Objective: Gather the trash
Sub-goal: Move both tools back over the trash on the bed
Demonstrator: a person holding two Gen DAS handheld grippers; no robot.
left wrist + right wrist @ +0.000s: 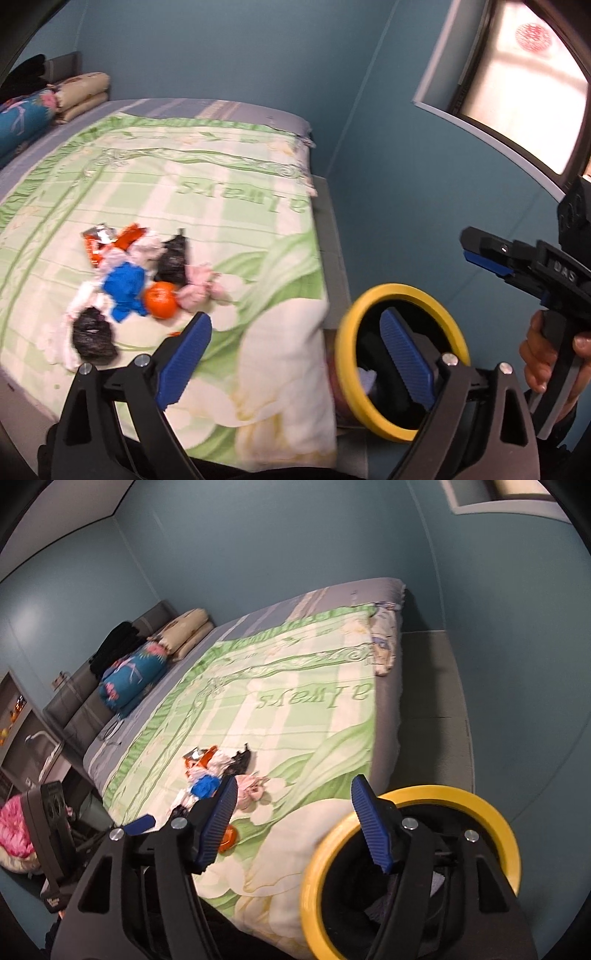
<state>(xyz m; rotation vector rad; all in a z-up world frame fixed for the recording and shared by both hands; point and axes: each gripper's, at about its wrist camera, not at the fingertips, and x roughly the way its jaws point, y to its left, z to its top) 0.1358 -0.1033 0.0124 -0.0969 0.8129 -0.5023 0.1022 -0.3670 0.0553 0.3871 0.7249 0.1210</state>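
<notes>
At the near corner of the bed, the left gripper hangs with its blue pads spread wide and nothing between them; one pad sits over the blanket, the other in front of the mouth of a yellow-rimmed bin. The right gripper is parted too, less widely, and also empty, with its right pad over the bin's yellow rim. In the left wrist view the right gripper shows at the right edge, held by a hand around its grip.

The bin stands just beside the bed's corner, its inside dark, with something pale low inside.

Farther out, on the green and cream blanket, lies the trash pile: an orange fruit, a blue crumpled piece, two black crumpled bags, pinkish tissue wads and a red and silver wrapper, all bunched and touching. The pile is well apart from the bin.

At the bed's head lie a folded beige quilt and a blue floral roll. A window is set in the teal wall.
</notes>
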